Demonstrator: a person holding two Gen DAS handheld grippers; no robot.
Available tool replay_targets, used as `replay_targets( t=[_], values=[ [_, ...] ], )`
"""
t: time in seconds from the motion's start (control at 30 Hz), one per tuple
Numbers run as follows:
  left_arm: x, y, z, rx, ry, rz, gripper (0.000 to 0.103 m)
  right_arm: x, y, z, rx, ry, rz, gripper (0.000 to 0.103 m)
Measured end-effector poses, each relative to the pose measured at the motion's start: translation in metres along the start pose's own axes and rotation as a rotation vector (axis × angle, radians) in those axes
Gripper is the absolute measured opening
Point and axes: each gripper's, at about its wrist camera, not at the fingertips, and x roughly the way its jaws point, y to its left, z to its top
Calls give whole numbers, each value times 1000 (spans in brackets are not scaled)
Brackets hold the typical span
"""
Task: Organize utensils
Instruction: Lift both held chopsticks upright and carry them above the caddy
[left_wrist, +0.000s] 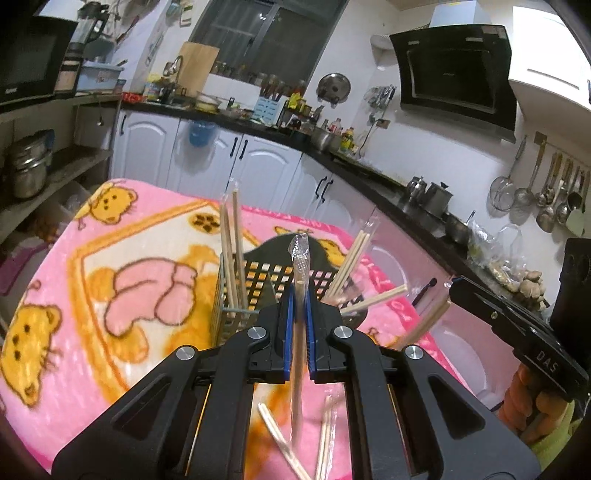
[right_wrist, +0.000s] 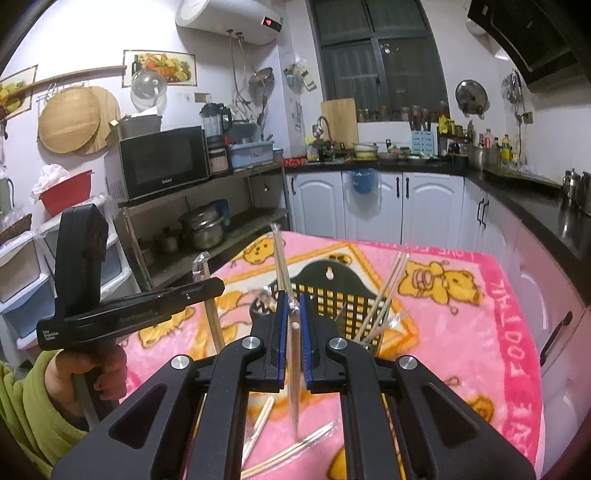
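Observation:
A black lattice utensil basket (left_wrist: 275, 275) stands on the pink bear blanket (left_wrist: 122, 280), with several wrapped chopstick pairs (left_wrist: 231, 254) leaning inside; it also shows in the right wrist view (right_wrist: 332, 291). My left gripper (left_wrist: 300, 295) is shut on a plastic-wrapped chopstick pair (left_wrist: 300, 266), held upright just short of the basket. My right gripper (right_wrist: 294, 306) is shut on another wrapped chopstick pair (right_wrist: 294, 354), also upright near the basket. The right gripper shows in the left view (left_wrist: 517, 328), holding its chopsticks (left_wrist: 424, 325). Loose pairs (left_wrist: 284, 443) lie on the blanket below.
Loose chopsticks (right_wrist: 291, 450) lie on the blanket near me. White cabinets (right_wrist: 373, 206) and a black counter (left_wrist: 399, 192) run behind and to the right. A metal shelf with pots (right_wrist: 203, 229) and a microwave (right_wrist: 166, 162) stands at the left.

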Motion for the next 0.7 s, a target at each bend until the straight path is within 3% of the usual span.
replay_targets(
  t=[0.7],
  values=[
    [-23, -16, 46, 60, -138, 15, 3, -13, 6, 33, -15, -121, 1, 5]
  ],
)
